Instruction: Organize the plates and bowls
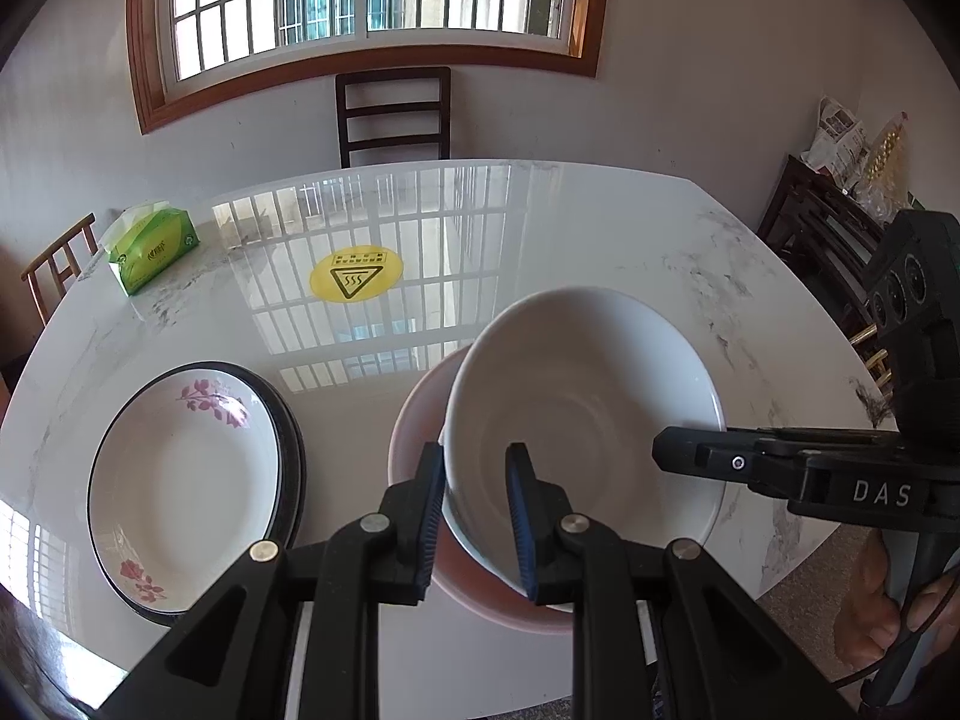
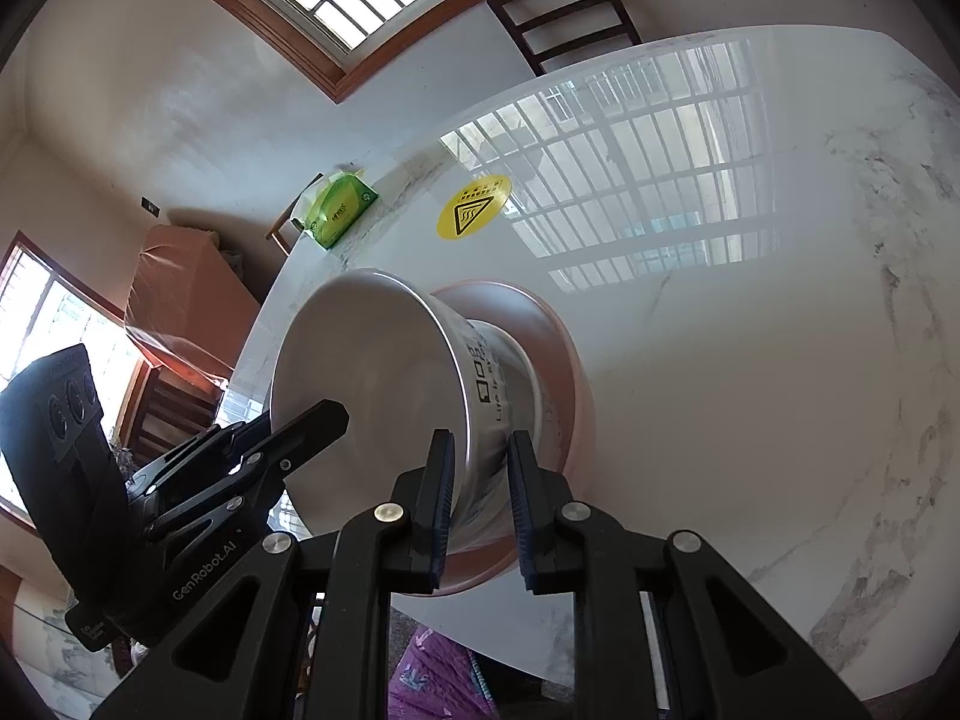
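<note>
**Both claws pinching one white bowl over the pink one**

The left gripper (image 1: 474,516) is clamping the white bowl's (image 1: 582,414) near rim, and the right gripper (image 2: 480,504) is gripping its opposite wall, probably to steady it while nesting. The white bowl is tilting inside the pink bowl (image 1: 420,420), beside the flowered plate (image 1: 180,480). Readable: "DAS" on the right gripper, "GenRobot.AI" on the left gripper.

On the tabletop (image 1: 600,228), a tilted bowl (image 1: 588,420) sits in a second bowl (image 1: 414,438) near the front edge. The left claw (image 1: 474,516) and right claw (image 2: 477,504) grip its rim from opposite sides. Stacked plates (image 1: 180,480) lie to its left. A sticker (image 1: 355,275) lies behind, a tissue pack (image 1: 153,246) at the far left, a chair (image 1: 393,114) beyond.
</note>
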`<state>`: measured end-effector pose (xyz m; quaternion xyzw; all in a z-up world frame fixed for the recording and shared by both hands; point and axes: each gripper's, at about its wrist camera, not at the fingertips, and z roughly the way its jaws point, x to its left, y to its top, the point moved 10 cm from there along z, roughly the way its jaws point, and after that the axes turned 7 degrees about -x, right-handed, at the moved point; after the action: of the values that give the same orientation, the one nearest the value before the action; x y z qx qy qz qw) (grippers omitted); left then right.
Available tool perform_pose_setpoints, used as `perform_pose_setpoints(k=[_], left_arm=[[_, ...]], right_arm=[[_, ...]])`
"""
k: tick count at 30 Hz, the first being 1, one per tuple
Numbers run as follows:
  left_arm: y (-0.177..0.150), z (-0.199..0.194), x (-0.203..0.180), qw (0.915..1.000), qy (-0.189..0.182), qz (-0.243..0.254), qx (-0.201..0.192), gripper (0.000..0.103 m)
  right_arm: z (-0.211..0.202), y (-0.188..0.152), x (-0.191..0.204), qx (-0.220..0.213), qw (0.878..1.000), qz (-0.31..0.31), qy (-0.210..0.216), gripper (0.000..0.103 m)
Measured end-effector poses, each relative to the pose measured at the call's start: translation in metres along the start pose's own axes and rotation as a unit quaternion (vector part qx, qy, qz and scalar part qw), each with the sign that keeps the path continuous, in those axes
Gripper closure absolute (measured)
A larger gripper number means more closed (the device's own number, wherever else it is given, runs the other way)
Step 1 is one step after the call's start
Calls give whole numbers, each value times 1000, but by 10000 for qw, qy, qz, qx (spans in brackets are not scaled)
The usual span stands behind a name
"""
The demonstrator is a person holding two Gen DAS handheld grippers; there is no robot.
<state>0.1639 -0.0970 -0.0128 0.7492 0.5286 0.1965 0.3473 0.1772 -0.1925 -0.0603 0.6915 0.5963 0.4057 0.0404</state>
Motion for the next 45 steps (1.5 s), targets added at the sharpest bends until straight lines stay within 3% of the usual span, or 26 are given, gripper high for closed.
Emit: perform_pose_setpoints(k=[21,41,45], left_arm=[[-17,4,-6,9996,-136,-80,255,82],[-16,-5,-4,9999,-57,-4,139,79],[-15,-10,-3,9999,-100,-48,65,75]], right_arm=[[-2,-4,-2,64,9999,43,-86,85],[-6,-2,-1,-40,9999,9,-127,83],[-11,0,-3,-153,9997,-5,-176,83]])
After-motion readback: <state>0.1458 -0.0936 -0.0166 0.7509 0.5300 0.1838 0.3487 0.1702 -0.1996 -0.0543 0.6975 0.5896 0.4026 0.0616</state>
